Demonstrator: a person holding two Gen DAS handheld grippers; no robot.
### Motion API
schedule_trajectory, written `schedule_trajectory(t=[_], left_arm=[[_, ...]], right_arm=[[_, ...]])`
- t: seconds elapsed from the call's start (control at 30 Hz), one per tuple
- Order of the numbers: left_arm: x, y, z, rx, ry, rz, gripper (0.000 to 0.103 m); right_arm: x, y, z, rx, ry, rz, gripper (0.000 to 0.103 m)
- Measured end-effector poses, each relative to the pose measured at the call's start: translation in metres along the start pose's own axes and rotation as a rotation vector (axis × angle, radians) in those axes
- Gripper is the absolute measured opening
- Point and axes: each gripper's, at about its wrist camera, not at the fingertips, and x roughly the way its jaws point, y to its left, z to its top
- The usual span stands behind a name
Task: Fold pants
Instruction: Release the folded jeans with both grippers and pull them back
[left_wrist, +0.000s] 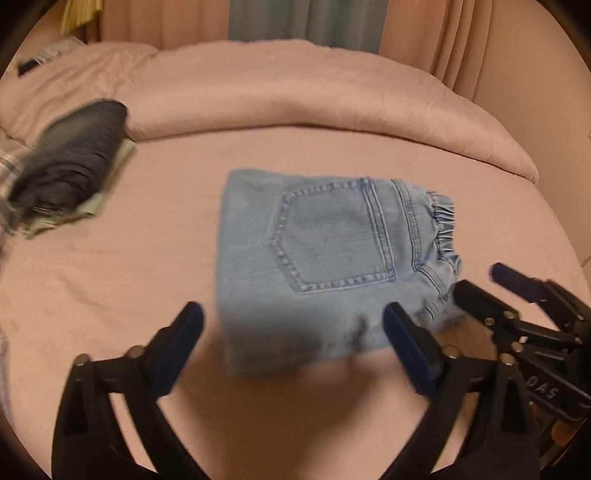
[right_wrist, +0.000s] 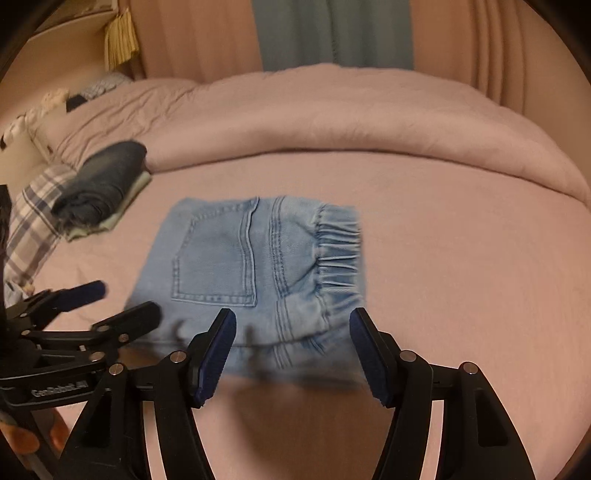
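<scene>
Currently both grippers hover low over the bed, released, nothing between the fingers. Left gripper (left_wrist: 291, 332): jaws wide apart, straddling the near edge of the pants (left_wrist: 332, 258) from above; contact w/ fabric can't be confirmed (motion blur). Right gripper (right_wrist: 291, 350): jaws also spread, over the near edge at the waistband end. In left wrist view the right gripper (left_wrist: 495, 284) sits at approx 4 o'clock, just beside the waistband corner; in right wrist view the left gripper (right_wrist: 122, 302) enters at approx 9 o'clock.

Pants: light-blue denim, folded into a compact rectangle, lying flat mid-bed on the pink sheet (left_wrist: 110, 280). Back pocket faces up, elastic gathered waistband toward 3 o'clock.

Dark folded jeans (left_wrist: 74, 166) on a pale-green item at approx 10 o'clock, well apart. Pink duvet (left_wrist: 295, 96) bunched at 12 o'clock.
</scene>
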Motion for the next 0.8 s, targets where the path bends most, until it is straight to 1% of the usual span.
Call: schedule_trajectory(t=[0.03,0.1,0.17,0.2,0.23,0.3,0.37,0.47,0.63,0.8], left_arm=[[-0.013,-0.002,-0.002,0.009,-0.017,0.027,0.102],[-0.033,-0.002,-0.004,0.011,-0.035,0.054,0.102],[-0.056,0.002,-0.006,-0.011,-0.043,0.052,0.102],[-0.062,0.002,-0.007,-0.02,-0.039,0.045,0.102],[-0.071,0.003,-0.009,-0.031,-0.035,0.033,0.102],[-0.088,0.002,-0.011,-0.043,-0.032,0.016,0.102],[-0.106,-0.001,-0.012,-0.047,-0.034,0.036,0.102],[-0.127,-0.009,-0.015,-0.044,-0.041,0.062,0.102],[-0.157,-0.015,-0.018,-0.029,-0.047,0.118,0.102],[-0.18,-0.019,-0.023,-0.021,-0.05,0.122,0.102]], right_arm=[[-0.01,0.0,-0.002,0.0,-0.013,-0.002,0.072],[-0.029,0.001,-0.006,0.006,-0.027,-0.009,0.072],[-0.046,0.002,-0.007,0.008,-0.037,-0.002,0.073],[-0.057,0.004,-0.008,0.003,-0.039,-0.001,0.075],[-0.067,0.006,-0.009,-0.005,-0.04,0.0,0.084],[-0.083,0.01,-0.01,-0.021,-0.042,0.001,0.093],[-0.101,0.015,-0.011,-0.039,-0.058,0.006,0.093],[-0.124,0.018,-0.009,-0.042,-0.046,0.003,0.095],[-0.152,0.016,-0.006,0.0,-0.053,0.01,0.097],[-0.171,0.02,-0.004,0.001,-0.07,0.024,0.097]])
